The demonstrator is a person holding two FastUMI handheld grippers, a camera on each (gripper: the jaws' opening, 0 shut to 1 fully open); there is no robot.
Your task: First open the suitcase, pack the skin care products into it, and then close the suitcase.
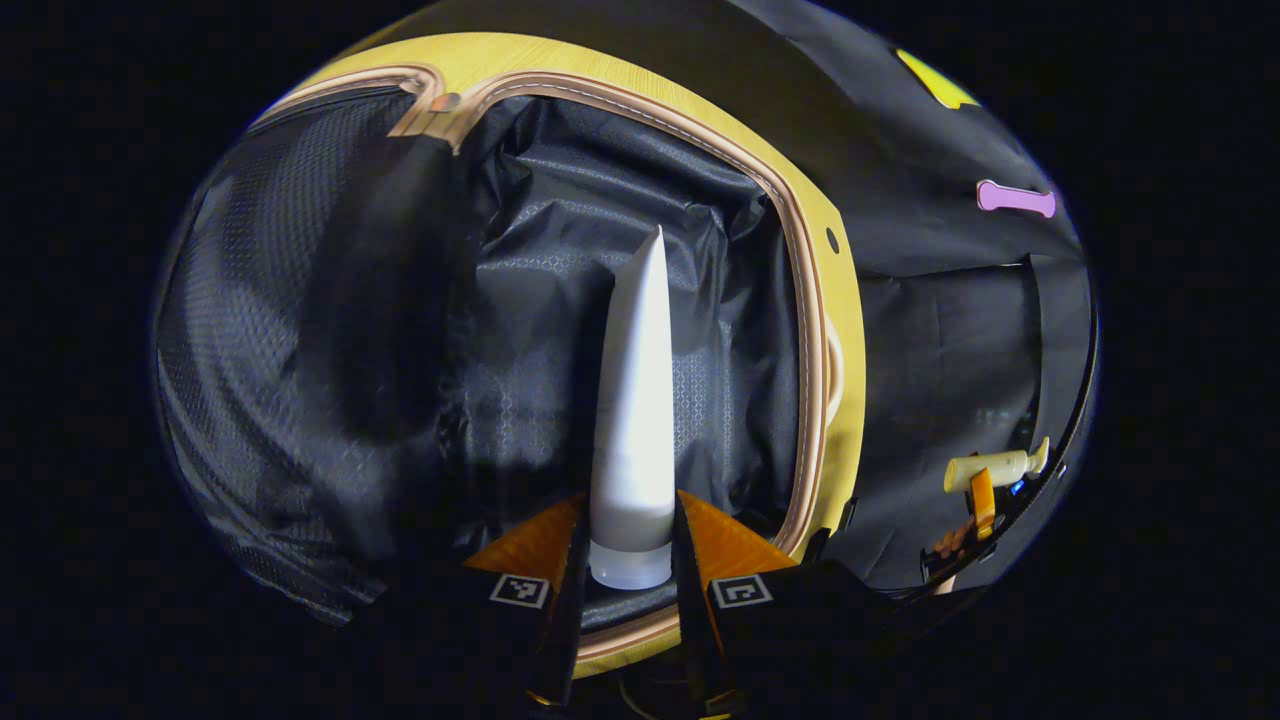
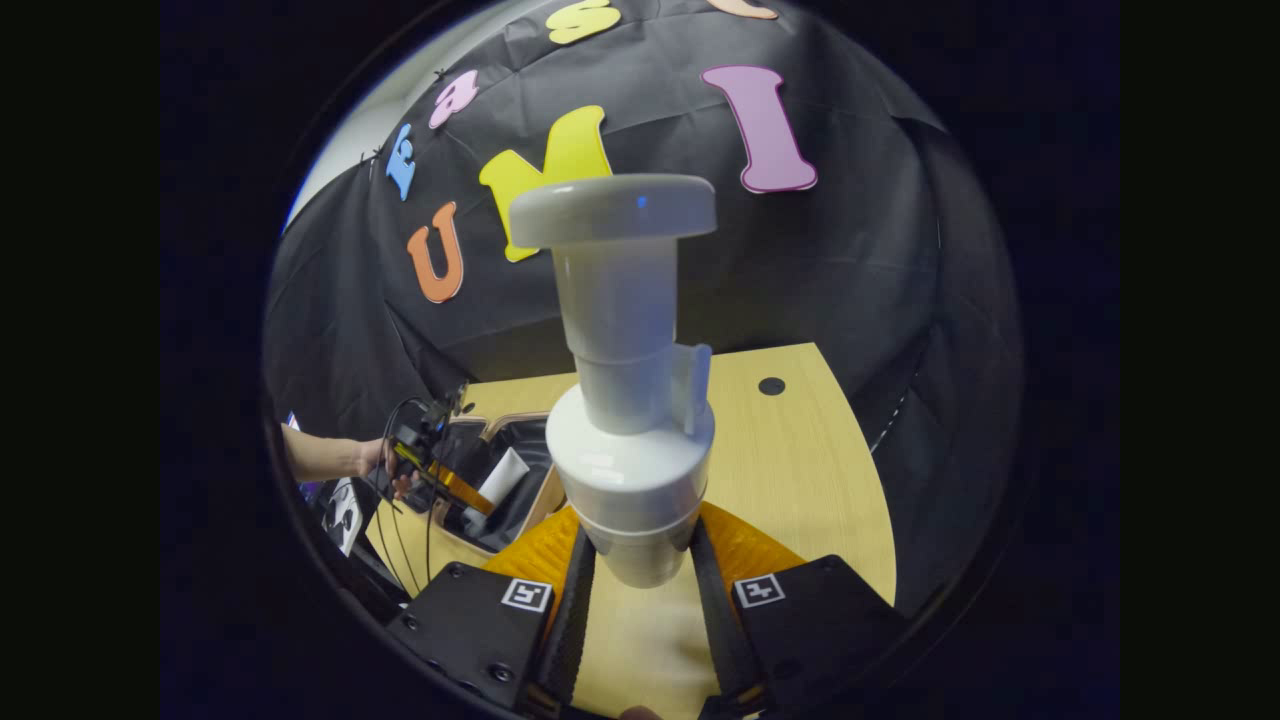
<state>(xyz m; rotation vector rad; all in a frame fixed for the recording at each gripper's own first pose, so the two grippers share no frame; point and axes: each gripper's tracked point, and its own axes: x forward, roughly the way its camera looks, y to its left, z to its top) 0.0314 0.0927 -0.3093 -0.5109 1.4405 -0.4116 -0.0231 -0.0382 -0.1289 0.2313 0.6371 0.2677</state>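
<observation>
Left gripper view: the left gripper (image 1: 630, 560), at 6 o'clock, has both fingers pinching the capped end of a white tube (image 1: 634, 400), whose tapered end points toward 12 o'clock. The tube hangs over the open suitcase (image 1: 812, 330); whether it touches the dark crinkled lining (image 1: 560, 250) cannot be told. Free lining lies on both sides of the tube. A dark mesh panel (image 1: 250, 330) covers the half at 9 o'clock. The tan piped rim runs from 11 o'clock round to 5 o'clock, just beside the right-hand finger. Farther off, at 4 o'clock, the other gripper shows small with a pale bottle.

Right gripper view: the right gripper (image 2: 640, 590), at 6 o'clock, has both fingers pressed on the body of a white pump bottle (image 2: 630, 400), which stands upright with its flat head toward 12 o'clock, held above the wooden table (image 2: 800, 470). Bare tabletop extends toward 3 o'clock, where a small dark hole (image 2: 771, 386) lies near the far edge. At 9 o'clock, farther off, a hand (image 2: 385, 465) holds the left gripper with the tube over the suitcase.

No brand or label text can be read on either container; the square markers on the fingers carry no legible writing.
</observation>
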